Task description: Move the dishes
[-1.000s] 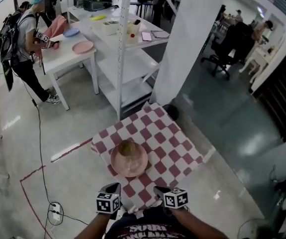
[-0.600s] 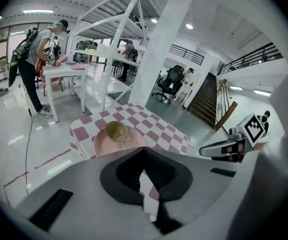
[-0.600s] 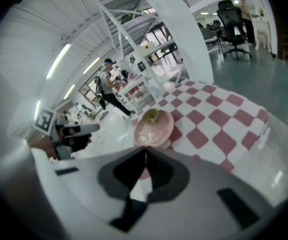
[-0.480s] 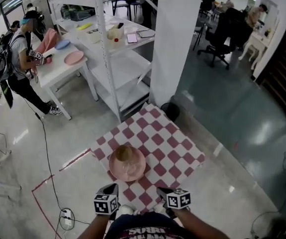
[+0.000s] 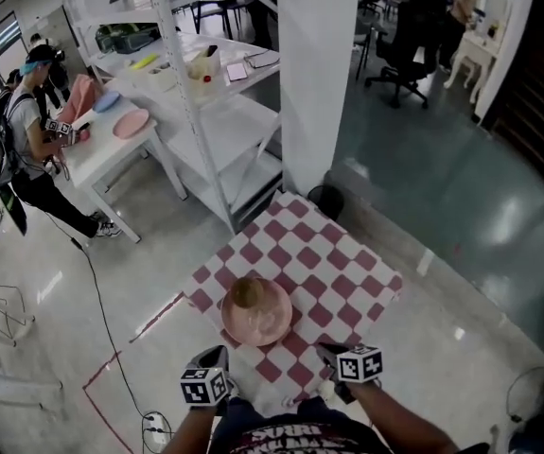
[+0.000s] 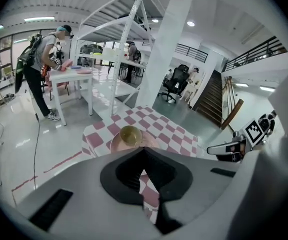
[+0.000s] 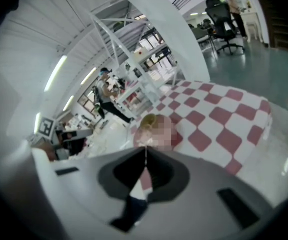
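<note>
A pink plate [image 5: 257,313] lies on the red-and-white checked table [image 5: 328,253], near its left front side. An olive-yellow bowl [image 5: 247,292] sits on the plate's far part. My left gripper [image 5: 217,354] and right gripper [image 5: 328,351] hang low by my body at the table's near corner, short of the plate. Both are shut with nothing between the jaws. The left gripper view shows its closed tips [image 6: 142,149] pointing at the bowl [image 6: 130,134] and plate [image 6: 114,144]. The right gripper view shows closed tips [image 7: 145,148] below the bowl [image 7: 148,121].
A white pillar [image 5: 317,74] and a white shelving rack [image 5: 205,112] stand behind the table. Further left, a person [image 5: 26,140] works at a white table [image 5: 111,145] holding a pink plate [image 5: 130,123]. Red tape [image 5: 111,386] and a cable [image 5: 101,301] run across the floor.
The head view has swung, so the checked table and plate sit slightly further right in the frame. Both grippers stay shut and low; the right one is a little further right.
</note>
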